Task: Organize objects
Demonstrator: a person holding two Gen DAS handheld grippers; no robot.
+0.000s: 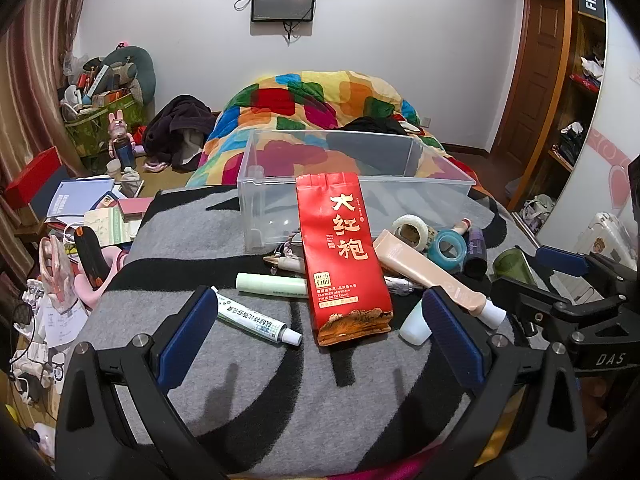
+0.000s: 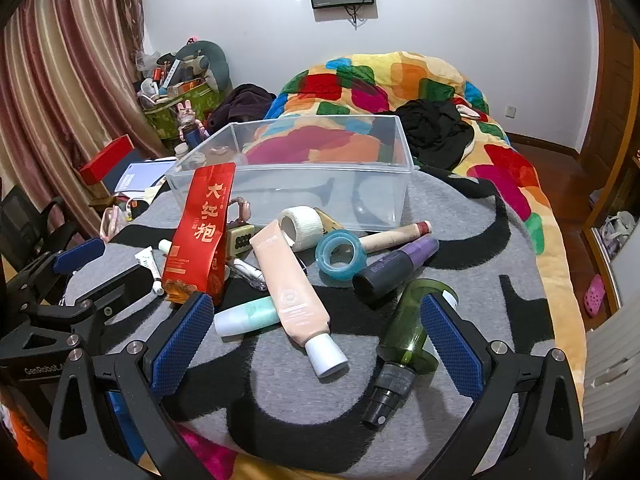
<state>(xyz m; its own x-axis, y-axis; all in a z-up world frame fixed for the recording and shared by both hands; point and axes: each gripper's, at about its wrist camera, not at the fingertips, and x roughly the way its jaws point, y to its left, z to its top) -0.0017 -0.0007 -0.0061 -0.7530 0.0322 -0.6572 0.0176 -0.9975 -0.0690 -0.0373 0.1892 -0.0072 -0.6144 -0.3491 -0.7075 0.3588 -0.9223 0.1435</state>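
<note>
A clear plastic bin (image 1: 352,200) (image 2: 304,176) stands empty on the grey and black blanket. In front of it lies a pile: a red tea packet (image 1: 344,256) (image 2: 198,236), a peach tube (image 1: 432,272) (image 2: 292,284), a white ointment tube (image 1: 256,320), a mint tube (image 1: 272,285) (image 2: 248,316), a blue tape ring (image 1: 450,249) (image 2: 340,254), a white bandage roll (image 2: 302,226), a purple bottle (image 2: 394,266) and a green spray bottle (image 2: 408,336). My left gripper (image 1: 320,328) is open, just short of the tea packet. My right gripper (image 2: 316,332) is open around the peach tube's cap end.
A colourful quilt (image 2: 400,92) with dark clothes covers the bed behind the bin. Books, boxes and clutter (image 1: 80,208) lie on the floor to the left. A wardrobe (image 1: 568,92) stands at the right. The right gripper shows in the left wrist view (image 1: 568,280).
</note>
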